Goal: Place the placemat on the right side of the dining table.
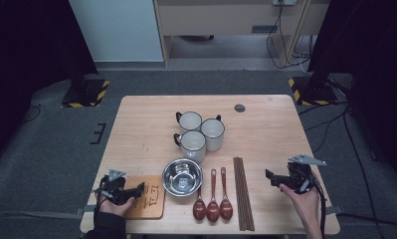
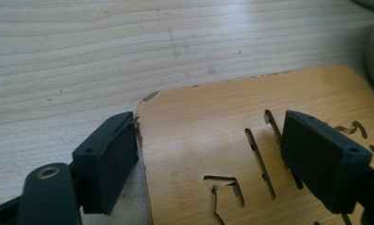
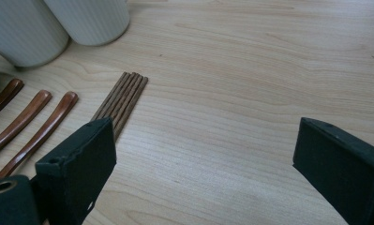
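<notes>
Left gripper (image 1: 136,189) sits low at the near left corner of the table (image 1: 265,119), jaws astride the wooden board (image 1: 147,197). In the left gripper view one jaw is against the board (image 2: 208,136) edge at its rounded corner, the other rests over the top face by the cut-out slots; the gap is fairly narrow, but whether the pads truly pinch the board I cannot tell. The board lies flat, just left of the steel bowl (image 1: 182,177).

Behind the bowl stand three white mugs (image 1: 198,132) in a tight cluster. Right of the bowl lie three brown spoons (image 1: 212,199) side by side, then a bundle of chopsticks (image 1: 243,191).

Right gripper (image 1: 271,177) hovers near the table's right edge, well apart from the chopsticks (image 3: 123,96). Jaws wide, nothing between them, bare tabletop below.
</notes>
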Available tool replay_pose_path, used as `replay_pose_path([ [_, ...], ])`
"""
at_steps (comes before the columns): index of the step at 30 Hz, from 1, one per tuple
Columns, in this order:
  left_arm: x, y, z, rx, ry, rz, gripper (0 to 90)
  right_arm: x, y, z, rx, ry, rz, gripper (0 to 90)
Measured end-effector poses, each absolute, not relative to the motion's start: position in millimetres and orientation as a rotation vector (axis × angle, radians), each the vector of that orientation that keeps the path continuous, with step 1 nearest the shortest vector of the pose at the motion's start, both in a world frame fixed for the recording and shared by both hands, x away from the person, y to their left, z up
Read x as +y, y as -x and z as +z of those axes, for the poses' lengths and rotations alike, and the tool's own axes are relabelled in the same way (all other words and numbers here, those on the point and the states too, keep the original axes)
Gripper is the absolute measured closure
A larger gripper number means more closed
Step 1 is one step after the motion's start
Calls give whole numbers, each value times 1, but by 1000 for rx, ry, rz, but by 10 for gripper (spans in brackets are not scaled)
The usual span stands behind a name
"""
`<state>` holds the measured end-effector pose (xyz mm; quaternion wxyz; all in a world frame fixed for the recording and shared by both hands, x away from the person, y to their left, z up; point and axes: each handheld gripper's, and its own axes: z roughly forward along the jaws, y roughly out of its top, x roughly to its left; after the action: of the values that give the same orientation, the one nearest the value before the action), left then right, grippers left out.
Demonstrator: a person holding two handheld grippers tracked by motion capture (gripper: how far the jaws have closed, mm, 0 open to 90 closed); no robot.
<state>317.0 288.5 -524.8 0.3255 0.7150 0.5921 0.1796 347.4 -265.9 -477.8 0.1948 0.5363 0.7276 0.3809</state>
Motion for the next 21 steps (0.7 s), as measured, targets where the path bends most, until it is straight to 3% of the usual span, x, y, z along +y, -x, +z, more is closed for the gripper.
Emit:
replay_pose_path([
  [21, 292, -315, -525, 1588, -1806, 476, 240, -242, -348, -467, 2058, -1444, 1121, 94],
])
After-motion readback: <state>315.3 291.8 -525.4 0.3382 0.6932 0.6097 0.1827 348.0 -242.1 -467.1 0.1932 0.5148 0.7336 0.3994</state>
